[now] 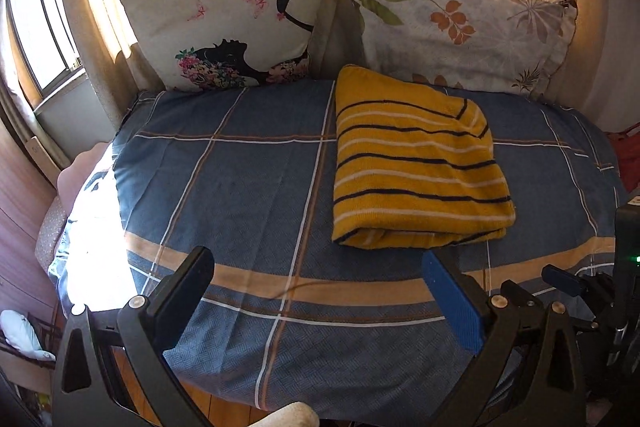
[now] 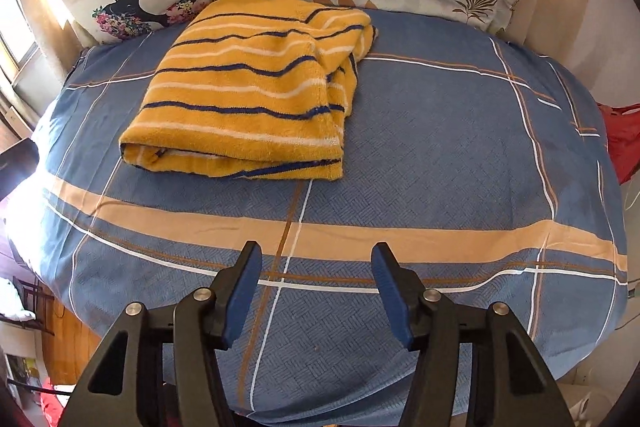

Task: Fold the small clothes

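Note:
A yellow garment with dark blue and white stripes (image 1: 416, 163) lies folded into a thick rectangle on the blue plaid bed cover (image 1: 248, 187); it also shows in the right wrist view (image 2: 252, 95). My left gripper (image 1: 316, 263) is open and empty, held over the cover just in front of the garment's near edge. My right gripper (image 2: 316, 259) is open and empty, further back near the front of the bed, to the garment's right. Its blue fingertip (image 1: 560, 277) shows at the right edge of the left wrist view.
Two pillows lean at the back: one with a black silhouette (image 1: 224, 27) and one with a leaf print (image 1: 460, 23). Curtains and a window (image 1: 40, 27) are at the left. A red object (image 2: 624, 143) sits off the bed's right side. Wooden floor shows below the front edge.

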`<state>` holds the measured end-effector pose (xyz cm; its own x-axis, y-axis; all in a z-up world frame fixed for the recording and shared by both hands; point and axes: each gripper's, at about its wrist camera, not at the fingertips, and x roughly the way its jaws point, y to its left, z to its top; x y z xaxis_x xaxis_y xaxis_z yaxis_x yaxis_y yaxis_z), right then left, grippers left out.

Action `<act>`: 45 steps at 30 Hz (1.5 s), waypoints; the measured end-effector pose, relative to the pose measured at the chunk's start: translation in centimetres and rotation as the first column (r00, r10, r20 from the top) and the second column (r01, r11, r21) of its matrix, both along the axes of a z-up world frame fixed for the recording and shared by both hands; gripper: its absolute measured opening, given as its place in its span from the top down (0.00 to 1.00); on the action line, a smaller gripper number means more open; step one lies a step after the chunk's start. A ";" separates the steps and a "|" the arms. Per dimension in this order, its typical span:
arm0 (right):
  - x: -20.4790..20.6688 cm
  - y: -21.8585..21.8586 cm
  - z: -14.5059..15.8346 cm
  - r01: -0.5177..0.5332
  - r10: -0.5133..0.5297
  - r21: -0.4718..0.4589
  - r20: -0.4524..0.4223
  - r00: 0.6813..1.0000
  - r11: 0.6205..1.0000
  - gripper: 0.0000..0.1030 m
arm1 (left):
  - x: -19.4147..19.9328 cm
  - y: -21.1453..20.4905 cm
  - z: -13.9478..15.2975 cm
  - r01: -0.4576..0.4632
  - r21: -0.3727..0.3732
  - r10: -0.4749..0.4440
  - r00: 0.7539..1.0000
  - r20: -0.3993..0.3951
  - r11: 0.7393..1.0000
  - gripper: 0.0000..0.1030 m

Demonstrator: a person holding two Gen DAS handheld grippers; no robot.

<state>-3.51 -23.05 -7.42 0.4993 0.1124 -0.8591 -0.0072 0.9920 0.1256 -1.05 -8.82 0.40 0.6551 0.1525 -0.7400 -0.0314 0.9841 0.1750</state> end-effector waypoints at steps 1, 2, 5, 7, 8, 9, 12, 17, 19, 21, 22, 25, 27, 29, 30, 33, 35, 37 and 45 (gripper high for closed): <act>0.1 0.1 -0.2 -0.004 0.004 0.000 -0.006 1.000 1.000 0.40 | 0.0 0.0 -0.2 0.000 -0.006 0.000 1.000 -0.008 1.000 0.00; 0.1 0.2 -0.3 -0.007 0.007 -0.001 -0.011 1.000 1.000 0.40 | 0.1 0.0 -0.4 0.002 -0.012 -0.002 1.000 -0.019 1.000 0.00; 0.4 0.2 -0.8 -0.010 0.010 0.008 -0.018 1.000 1.000 0.40 | 0.8 0.7 -1.6 -0.009 -0.055 0.005 0.997 -0.081 0.998 0.00; 1.1 0.0 -0.6 -0.007 0.008 0.033 -0.002 1.000 0.999 0.40 | 1.2 1.7 -2.5 -0.040 -0.108 0.025 0.991 -0.132 0.993 0.00; 1.5 -0.3 -0.3 0.000 -0.001 0.057 0.019 1.000 0.998 0.40 | 1.3 2.1 -2.9 -0.058 -0.126 0.038 0.988 -0.151 0.990 0.00; 1.9 -0.5 0.2 0.013 -0.017 0.079 0.047 0.999 0.997 0.40 | 1.3 2.4 -3.2 -0.073 -0.130 0.051 0.985 -0.163 0.989 0.00; 3.8 -0.9 2.0 0.036 -0.051 0.106 0.137 0.989 0.994 0.40 | 1.3 2.5 -3.5 -0.084 -0.100 0.066 0.983 -0.170 0.991 0.00; 9.7 -2.6 2.3 0.070 -0.100 0.232 0.121 0.988 0.970 0.40 | 1.2 2.2 -3.5 -0.062 -0.088 0.045 0.983 -0.179 0.994 0.00; 12.0 -3.1 1.0 0.097 -0.119 0.260 0.069 0.990 0.961 0.53 | 1.2 2.3 -3.6 -0.060 -0.083 0.044 0.982 -0.182 0.995 0.00; 13.9 -3.5 -0.6 0.107 -0.110 0.278 -0.002 0.994 0.955 0.75 | 1.3 2.7 -3.6 -0.066 -0.081 0.050 0.981 -0.188 0.995 0.00; 14.5 -3.8 -1.4 0.123 -0.118 0.271 -0.035 0.992 0.955 0.76 | 1.4 3.0 -3.7 -0.073 -0.081 0.056 0.980 -0.190 0.994 0.00; 15.2 -4.0 -1.8 0.112 -0.104 0.241 -0.049 0.993 0.964 0.78 | 1.6 4.1 -3.7 -0.100 -0.085 0.082 0.978 -0.192 0.991 0.00; 15.4 -3.4 -1.5 0.093 -0.086 0.192 -0.045 0.995 0.977 0.76 | 1.9 4.9 -3.9 -0.118 -0.097 0.097 0.974 -0.203 0.988 0.00; 15.4 -3.0 -1.4 0.090 -0.085 0.156 -0.035 0.996 0.984 0.71 | 2.4 5.4 -4.1 -0.129 -0.114 0.103 0.972 -0.212 0.985 0.00; 15.4 -2.9 -1.5 0.092 -0.088 0.145 -0.032 0.996 0.985 0.62 | 2.8 5.5 -4.1 -0.130 -0.123 0.101 0.971 -0.217 0.984 0.00; 15.2 -3.5 -2.4 0.121 -0.114 0.156 -0.051 0.992 0.980 0.42 | 4.7 5.5 -3.7 -0.115 -0.146 0.085 0.977 -0.197 0.983 0.00; 14.8 -4.6 -3.0 0.147 -0.136 0.223 -0.063 0.989 0.964 0.40 | 6.7 5.1 -3.7 -0.107 -0.126 0.084 0.981 -0.177 0.986 0.00; 14.5 -5.3 -3.4 0.159 -0.145 0.268 -0.071 0.987 0.950 0.38 | 8.5 4.6 -4.2 -0.097 -0.099 0.081 0.985 -0.153 0.990 0.00; 12.1 -5.0 -2.0 0.146 -0.145 0.182 -0.020 0.989 0.972 0.37 | 10.4 3.1 -8.2 -0.035 0.071 0.052 0.969 -0.243 0.997 0.00</act>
<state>8.55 -28.02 -9.46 0.5168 0.1943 -0.8338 0.1371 0.9426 0.3046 9.38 -5.77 -7.85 0.4468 0.2300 -0.8645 -0.0221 0.9689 0.2463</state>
